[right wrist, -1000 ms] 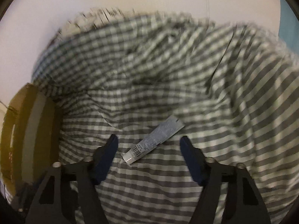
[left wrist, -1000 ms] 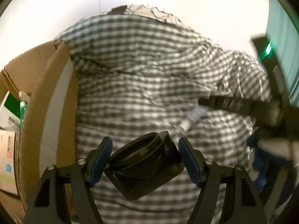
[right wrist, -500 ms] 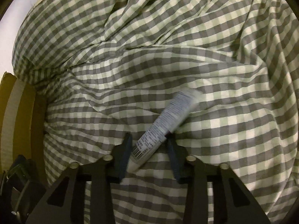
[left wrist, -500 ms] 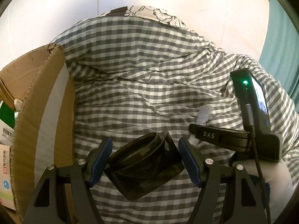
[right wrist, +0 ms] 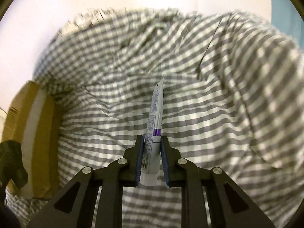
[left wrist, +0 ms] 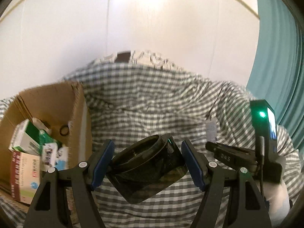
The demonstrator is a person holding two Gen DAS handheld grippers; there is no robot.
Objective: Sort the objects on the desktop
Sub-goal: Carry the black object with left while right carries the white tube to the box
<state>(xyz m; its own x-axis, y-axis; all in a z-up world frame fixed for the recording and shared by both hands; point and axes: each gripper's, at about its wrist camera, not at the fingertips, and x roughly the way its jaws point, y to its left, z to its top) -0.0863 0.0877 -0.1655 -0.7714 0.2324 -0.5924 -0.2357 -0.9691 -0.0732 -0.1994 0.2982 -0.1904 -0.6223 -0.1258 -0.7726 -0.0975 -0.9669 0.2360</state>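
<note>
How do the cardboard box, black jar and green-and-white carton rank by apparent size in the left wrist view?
1. cardboard box
2. black jar, though it sits closest to the camera in the left gripper, which inflates it
3. green-and-white carton

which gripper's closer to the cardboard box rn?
Left. The left gripper, clamping the black jar, sits right beside the cardboard box; the right gripper, holding the tube, is farther off.

Bright, warm light washes out the wall (left wrist: 152, 28) above the tool. Both fisheye views bend and darken at their rims. The checked cloth (right wrist: 209, 95) ahead of the tool is motion-blurred.
</note>
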